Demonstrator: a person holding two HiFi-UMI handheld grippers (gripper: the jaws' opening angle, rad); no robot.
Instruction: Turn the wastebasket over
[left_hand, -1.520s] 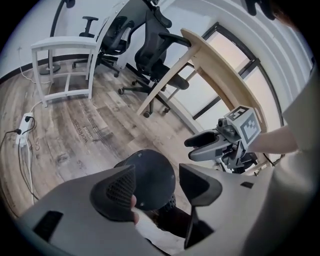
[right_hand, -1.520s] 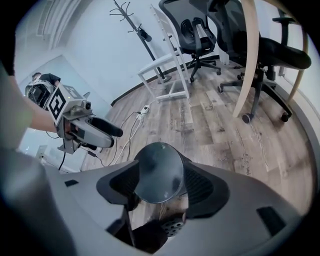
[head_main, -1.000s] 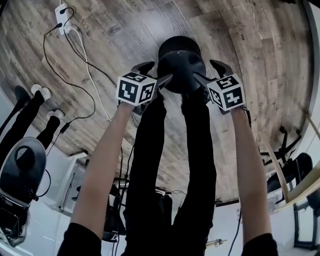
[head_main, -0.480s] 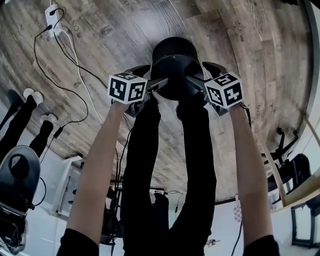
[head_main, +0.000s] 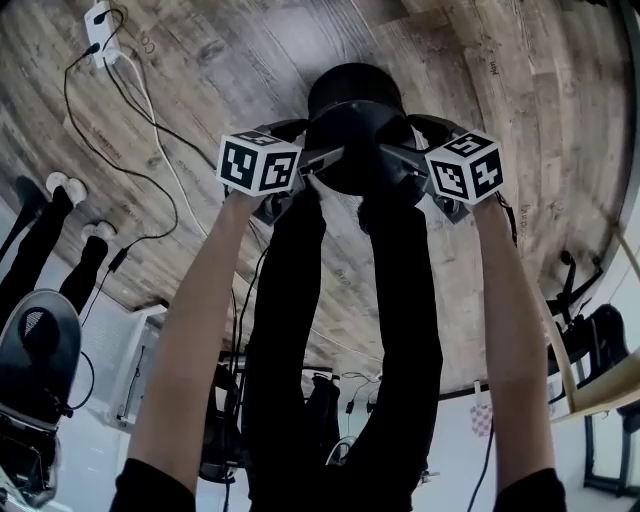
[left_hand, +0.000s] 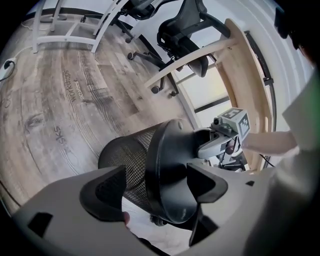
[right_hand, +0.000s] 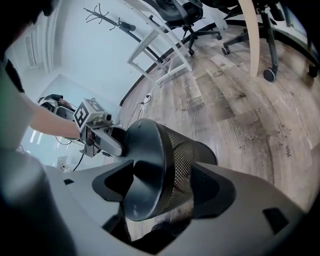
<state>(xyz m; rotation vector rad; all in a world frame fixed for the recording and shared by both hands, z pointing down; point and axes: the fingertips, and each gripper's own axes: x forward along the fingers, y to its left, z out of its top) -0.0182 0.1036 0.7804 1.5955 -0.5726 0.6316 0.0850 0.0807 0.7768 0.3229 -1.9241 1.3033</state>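
Left hand-held gripper (left_hand: 156, 187), jaws just opened wide, straddles mesh wastebasket (left_hand: 131, 150) solid rim.

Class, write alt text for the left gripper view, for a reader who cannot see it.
A tilted black mesh wastebasket fills the middle, its solid end band between the wide-apart jaws of the left gripper, which have just been opening. Behind lie a wood-look floor, an office chair and a pale desk.
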